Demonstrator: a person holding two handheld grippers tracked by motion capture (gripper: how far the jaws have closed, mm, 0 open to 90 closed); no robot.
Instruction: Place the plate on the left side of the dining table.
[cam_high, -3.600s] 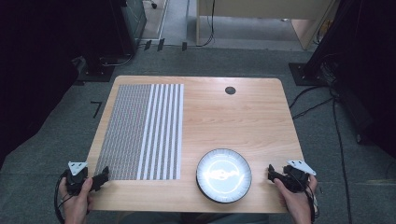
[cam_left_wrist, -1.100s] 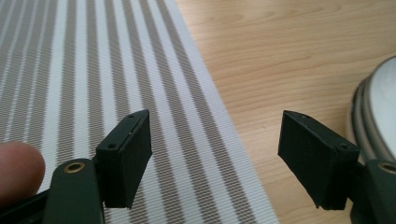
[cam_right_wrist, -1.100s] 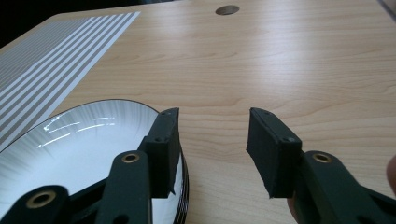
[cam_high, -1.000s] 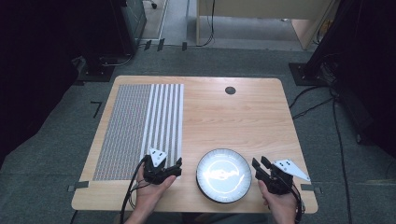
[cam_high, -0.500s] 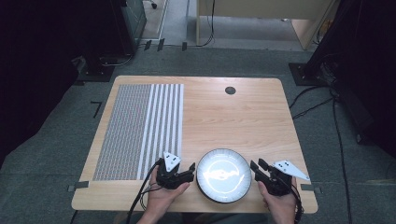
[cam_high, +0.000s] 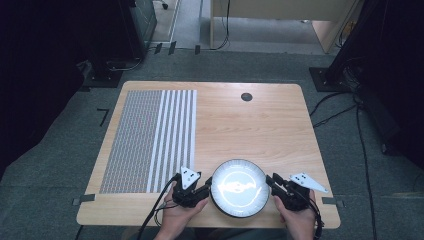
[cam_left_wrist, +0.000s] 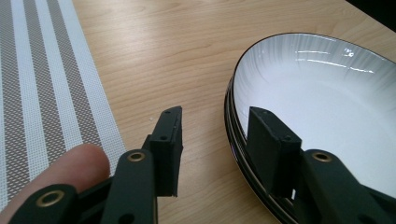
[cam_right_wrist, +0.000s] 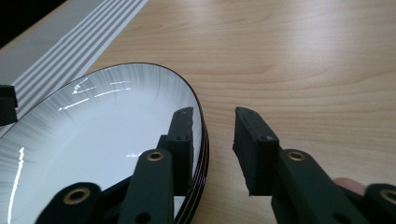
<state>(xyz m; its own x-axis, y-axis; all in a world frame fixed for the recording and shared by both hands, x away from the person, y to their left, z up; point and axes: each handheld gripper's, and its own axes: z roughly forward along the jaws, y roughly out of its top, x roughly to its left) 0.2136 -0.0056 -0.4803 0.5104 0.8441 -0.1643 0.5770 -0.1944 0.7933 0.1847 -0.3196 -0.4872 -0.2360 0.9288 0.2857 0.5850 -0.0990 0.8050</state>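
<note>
Black tools (cam_high: 207, 186) (cam_high: 270, 181) agape astride plate (cam_high: 240, 187) rim

Looking down from overhead at the whole light wooden table (cam_high: 260, 125) — gripper views in close, facing opposite rims of the same white dark-rimmed plate (cam_left_wrist: 327, 107).

No readable text, labels, brands, numbers or signs anywhere in these views.

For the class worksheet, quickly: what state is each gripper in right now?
Left gripper: open, straddling the rim of the white, dark-rimmed plate.
Right gripper: open, straddling the opposite rim.
</note>
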